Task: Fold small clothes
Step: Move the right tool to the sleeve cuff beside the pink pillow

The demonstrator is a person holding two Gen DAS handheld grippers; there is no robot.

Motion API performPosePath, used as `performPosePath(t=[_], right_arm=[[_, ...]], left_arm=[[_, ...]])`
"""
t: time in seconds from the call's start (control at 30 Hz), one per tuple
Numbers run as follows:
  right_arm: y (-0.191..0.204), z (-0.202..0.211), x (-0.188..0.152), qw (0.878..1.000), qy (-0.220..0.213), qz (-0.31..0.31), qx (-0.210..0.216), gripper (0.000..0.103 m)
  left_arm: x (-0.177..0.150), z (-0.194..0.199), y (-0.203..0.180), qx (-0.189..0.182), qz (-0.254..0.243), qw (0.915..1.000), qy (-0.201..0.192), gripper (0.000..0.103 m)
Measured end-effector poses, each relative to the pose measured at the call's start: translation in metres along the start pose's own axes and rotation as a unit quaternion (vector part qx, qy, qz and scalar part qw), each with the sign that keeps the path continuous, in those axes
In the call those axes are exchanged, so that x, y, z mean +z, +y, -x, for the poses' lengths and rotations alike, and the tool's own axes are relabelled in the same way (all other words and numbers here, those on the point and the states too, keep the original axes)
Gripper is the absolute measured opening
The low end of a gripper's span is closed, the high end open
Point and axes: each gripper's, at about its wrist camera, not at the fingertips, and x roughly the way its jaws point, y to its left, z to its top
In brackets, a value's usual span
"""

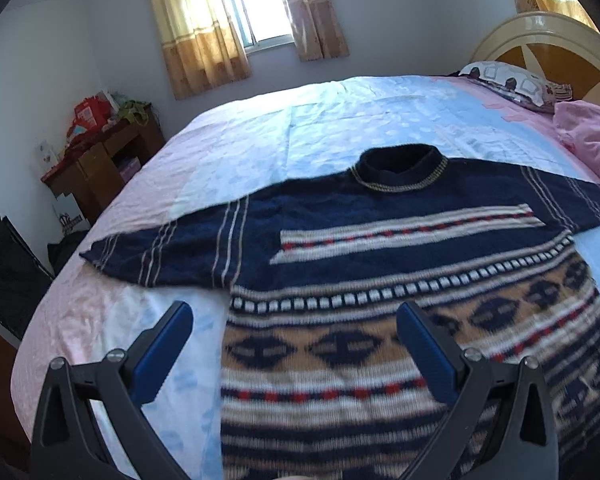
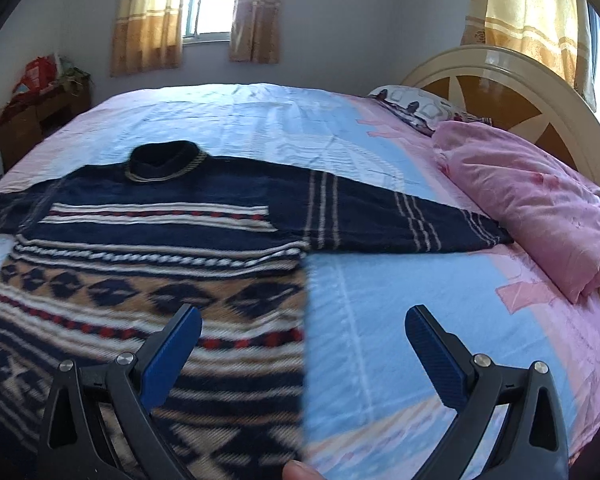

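- The sweater [image 1: 380, 240] lies flat and face up on the bed [image 1: 240, 148], collar [image 1: 400, 168] toward 12 o'clock, hem toward 6 o'clock and running out of view under both cameras.
- Its long axis, as laid out, runs cuff to cuff from 9 to 3 o'clock, since both sleeves are stretched straight out; the body runs 12 to 6.
- In the left wrist view the left sleeve [image 1: 160, 248] sits at about 10 o'clock from the left gripper [image 1: 294, 344], whose jaws are spread wide, empty, and straddle the sweater's left side edge.
- In the right wrist view the right sleeve [image 2: 400, 216] sits at about 1 o'clock from the right gripper [image 2: 304, 350]; its jaws are likewise spread and empty, straddling the right side edge.
- Each gripper is nearer its own sleeve, so a first fold likely means each reaching up and outward, then carrying a sleeve in across the chest.
- Farther out, a pink quilt [image 2: 540, 216] lies touching or just beside the right cuff at 2 o'clock, with a pillow [image 2: 416, 108] and the headboard [image 2: 512, 92] beyond.
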Motion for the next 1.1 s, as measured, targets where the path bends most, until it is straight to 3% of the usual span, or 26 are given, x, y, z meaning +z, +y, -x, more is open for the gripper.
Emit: performPosePath(t=[0.23, 0.57, 0.83, 0.93, 1.0, 1.1], right_arm=[[-0.022, -0.042, 0.023, 1.0, -0.005, 0.017, -0.026, 0.102], [-0.082, -0.114, 0.048, 0.997, 0.027, -0.003, -0.066, 0.102], [-0.185, -0.162, 0.057, 0.988, 0.053, -0.11, -0.098, 0.101], [-0.231, -0.171, 0.054, 0.978, 0.055, -0.171, -0.101, 0.089], [-0.257, -0.176, 0.053, 0.971, 0.06, -0.204, -0.109, 0.076], [-0.293, -0.188, 0.049, 0.958, 0.069, -0.25, -0.123, 0.067]], left_arm=[[0.028, -0.04, -0.014, 0.018, -0.01, 0.9996, -0.018, 0.103], [0.039, -0.104, -0.026, 0.005, 0.015, 0.9998, 0.01, 0.103], [0.03, -0.141, -0.02, 0.001, 0.041, 0.9982, 0.043, 0.103], [0.028, -0.149, -0.015, -0.01, 0.061, 0.9961, 0.063, 0.103], [0.026, -0.151, -0.015, -0.012, 0.068, 0.9952, 0.069, 0.103], [0.024, -0.152, -0.018, -0.017, 0.067, 0.9948, 0.075, 0.103]])
